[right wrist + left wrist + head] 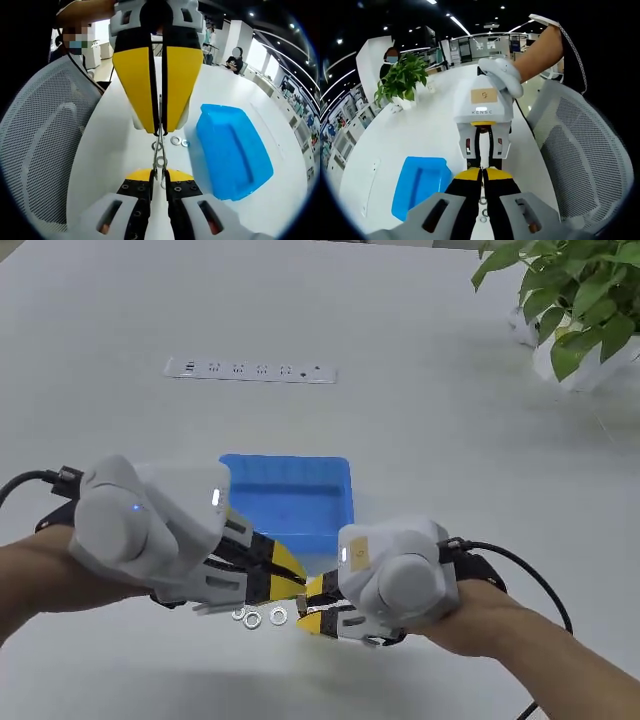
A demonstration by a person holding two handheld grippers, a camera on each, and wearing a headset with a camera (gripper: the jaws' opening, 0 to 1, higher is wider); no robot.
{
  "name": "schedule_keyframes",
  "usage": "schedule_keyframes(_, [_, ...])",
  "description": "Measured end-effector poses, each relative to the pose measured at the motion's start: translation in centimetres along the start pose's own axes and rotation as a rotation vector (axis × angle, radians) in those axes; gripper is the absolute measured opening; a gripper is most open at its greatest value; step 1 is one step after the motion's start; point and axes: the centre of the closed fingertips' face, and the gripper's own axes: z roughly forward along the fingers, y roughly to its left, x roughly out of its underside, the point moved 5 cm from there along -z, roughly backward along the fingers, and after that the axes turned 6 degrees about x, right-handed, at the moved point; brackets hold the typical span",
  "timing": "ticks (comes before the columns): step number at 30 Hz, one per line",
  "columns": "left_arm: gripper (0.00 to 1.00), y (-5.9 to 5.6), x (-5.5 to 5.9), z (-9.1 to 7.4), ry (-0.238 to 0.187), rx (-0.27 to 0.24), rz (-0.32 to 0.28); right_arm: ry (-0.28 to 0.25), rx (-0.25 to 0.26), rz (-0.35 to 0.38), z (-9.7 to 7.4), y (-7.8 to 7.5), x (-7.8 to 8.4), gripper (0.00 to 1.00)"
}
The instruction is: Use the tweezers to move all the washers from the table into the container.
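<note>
Both sets of tongs meet nose to nose low in the head view. The left tongs (292, 578) reach in from 9 o'clock and the right tongs (316, 606) from 3 o'clock, their yellow tips almost touching. In the right gripper view the tweezers (159, 150) show as a thin metal sliver. They run from the nip of the left tongs at 12 o'clock straight down into the nip of the right tongs at 6 o'clock. Each pair is drawn together with only a hairline gap, and both look clamped on the tweezers, one at each end.

The washers (252, 619) lie loose on the white tabletop (450, 460). In the head view they form a small row at about 8 o'clock from where the tips meet, just below the left tongs. The right gripper view shows several lying flat under and beside the tweezers. Two of them sit off at 2 o'clock, towards the container.

The blue container (288, 462) sits at 12 o'clock from the tips, just beyond them, open side up. I can't see any washers in the part of it that shows.

A white power strip (250, 370) lies farther back, at 12 o'clock from the container and well apart from it. A leafy plant (570, 290) fills the 1 o'clock corner of the head view. In both gripper views a grey mesh chair (585, 160) stands off the tabletop's edge.
</note>
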Motion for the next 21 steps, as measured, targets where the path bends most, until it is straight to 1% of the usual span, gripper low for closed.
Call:
schedule_keyframes(14, [0.06, 0.8, 0.3, 0.7, -0.002, 0.012, -0.008, 0.011, 0.007, 0.017, 0.2, -0.5, 0.7, 0.12])
schedule_keyframes(21, [0.06, 1.2, 0.2, 0.8, -0.017, 0.013, -0.022, 0.011, 0.011, 0.032, 0.3, -0.7, 0.9, 0.13])
